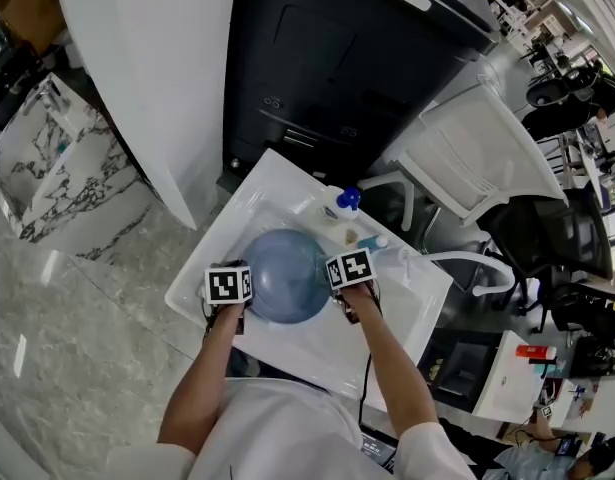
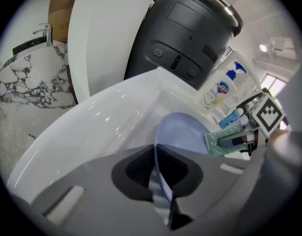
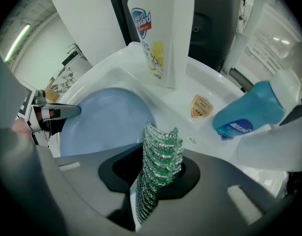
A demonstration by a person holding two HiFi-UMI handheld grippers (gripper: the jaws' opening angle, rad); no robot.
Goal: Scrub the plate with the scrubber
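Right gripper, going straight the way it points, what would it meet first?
Probably the white soap bottle, upright dead ahead of its clamped scrubber; the blue plate lies left of that line. Depth is unclear.

The person at the sink [image 1: 249, 196] wears a white short-sleeved top [image 1: 287, 430]. The left gripper [image 2: 158, 178] and right gripper [image 3: 155, 181] are grey with black padded jaws, and each bears a white cube [image 1: 228, 284] with black square markers. A thin black cable [image 1: 365, 378] shows on the sink's near side.

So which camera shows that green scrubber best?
The right gripper view: the scrubber fills the middle, pinched in the right claw. The left gripper view shows it small, near the plate. The head view hides it.
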